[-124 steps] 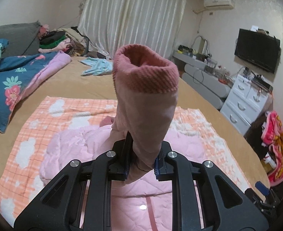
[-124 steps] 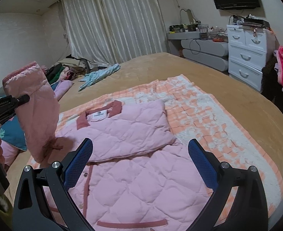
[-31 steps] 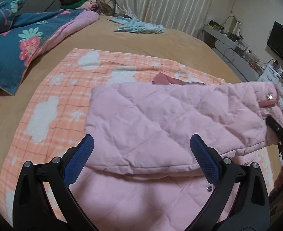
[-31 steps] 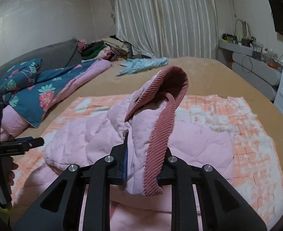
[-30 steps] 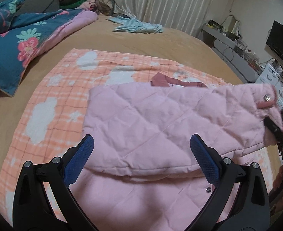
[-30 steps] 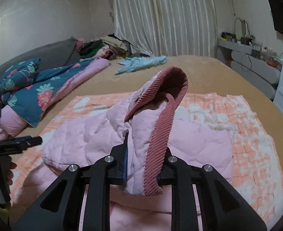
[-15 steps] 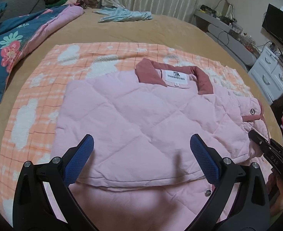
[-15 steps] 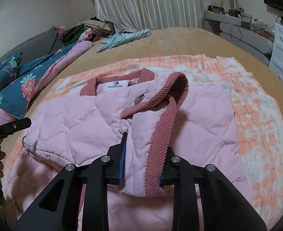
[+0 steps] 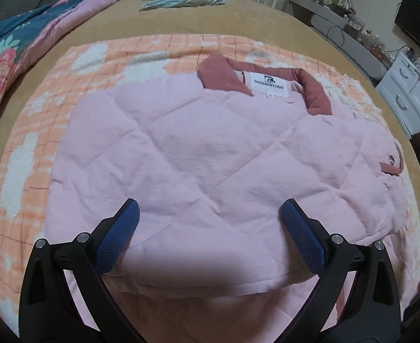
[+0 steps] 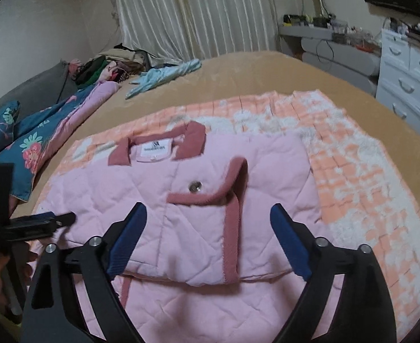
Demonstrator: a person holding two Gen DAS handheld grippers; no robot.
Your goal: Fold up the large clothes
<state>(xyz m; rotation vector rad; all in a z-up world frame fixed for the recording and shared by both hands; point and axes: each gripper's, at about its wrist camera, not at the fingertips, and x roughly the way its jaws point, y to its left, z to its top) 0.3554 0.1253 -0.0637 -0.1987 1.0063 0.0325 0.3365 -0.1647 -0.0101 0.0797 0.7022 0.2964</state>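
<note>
Right gripper: jaws opening, blue pads clear of the cuff lying between them. Left gripper: jaws spread wide, empty. Pink quilted jacket with dusty-rose collar lies sleeves-folded on the orange checked blanket, mid-bed.

Both grippers angle downward — left gripper spread wide, right gripper opening, nothing gripped.
</note>
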